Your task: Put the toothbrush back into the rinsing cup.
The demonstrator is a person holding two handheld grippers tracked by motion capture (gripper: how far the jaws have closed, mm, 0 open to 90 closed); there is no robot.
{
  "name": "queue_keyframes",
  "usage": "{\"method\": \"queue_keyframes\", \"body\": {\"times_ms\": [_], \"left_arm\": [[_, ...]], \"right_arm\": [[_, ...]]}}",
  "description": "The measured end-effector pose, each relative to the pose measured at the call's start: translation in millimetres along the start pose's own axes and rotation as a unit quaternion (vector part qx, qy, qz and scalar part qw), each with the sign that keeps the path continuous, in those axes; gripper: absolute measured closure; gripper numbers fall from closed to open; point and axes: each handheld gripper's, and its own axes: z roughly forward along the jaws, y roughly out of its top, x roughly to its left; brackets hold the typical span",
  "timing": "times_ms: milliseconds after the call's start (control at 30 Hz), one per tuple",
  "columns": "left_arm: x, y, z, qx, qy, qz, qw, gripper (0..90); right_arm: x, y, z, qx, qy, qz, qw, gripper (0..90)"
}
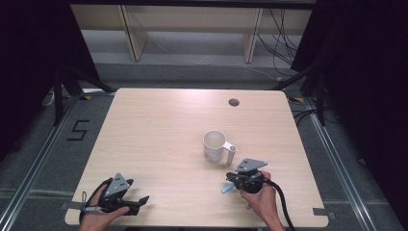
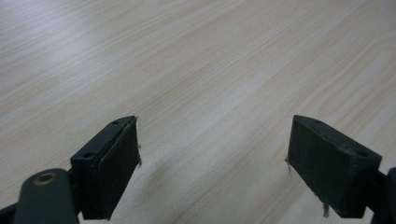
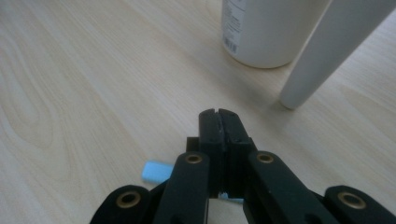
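Your right tongs (image 1: 230, 185) were pinching a small light-blue piece (image 1: 226, 189), pressed together on it, with the white mug (image 1: 214, 146) upright at about eleven o'clock of them, its handle (image 1: 230, 153) turned toward that hand (the nearer one by far). Your left tongs (image 1: 139, 201) rested spread and empty at the pale wooden tabletop's (image 1: 159, 125) near left corner; dark floor and cables lay beyond.

From my feed, a pale wood table (image 1: 159, 125) stands on grey floor (image 1: 183, 74); light shelving (image 1: 192, 29) at twelve o'clock, dark curtains (image 1: 29, 57) at nine and three.
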Motion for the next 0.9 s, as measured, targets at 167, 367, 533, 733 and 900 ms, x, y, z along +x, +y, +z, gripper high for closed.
{"method": "queue_keyframes", "body": {"times_ms": [167, 367, 533, 733, 900], "left_arm": [[0.4, 0.1, -0.1, 0.002, 0.004, 0.001, 1.0, 16.0], [0.5, 0.1, -0.2, 0.003, 0.004, 0.002, 1.0, 16.0], [0.2, 0.0, -0.6, -0.002, 0.002, 0.0, 1.0, 16.0], [0.6, 0.1, -0.8, 0.0, 0.001, 0.002, 1.0, 16.0], [0.9, 0.3, -1.3, 0.0, 0.002, 0.002, 1.0, 16.0]], "right_arm": [[6.4, 0.4, 1.7, 0.019, 0.01, 0.014, 0.9997, 89.4], [9.1, -1.4, 6.1, 0.028, 0.025, -0.002, 0.9993, 89.4], [10.3, -4.0, 8.0, 0.04, 0.026, -0.018, 0.9987, 89.4], [9.2, -8.5, 8.2, 0.042, 0.031, -0.025, 0.9983, 89.8], [9.4, -12.3, 0.9, 0.051, 0.036, -0.027, 0.9977, 89.8]]}}
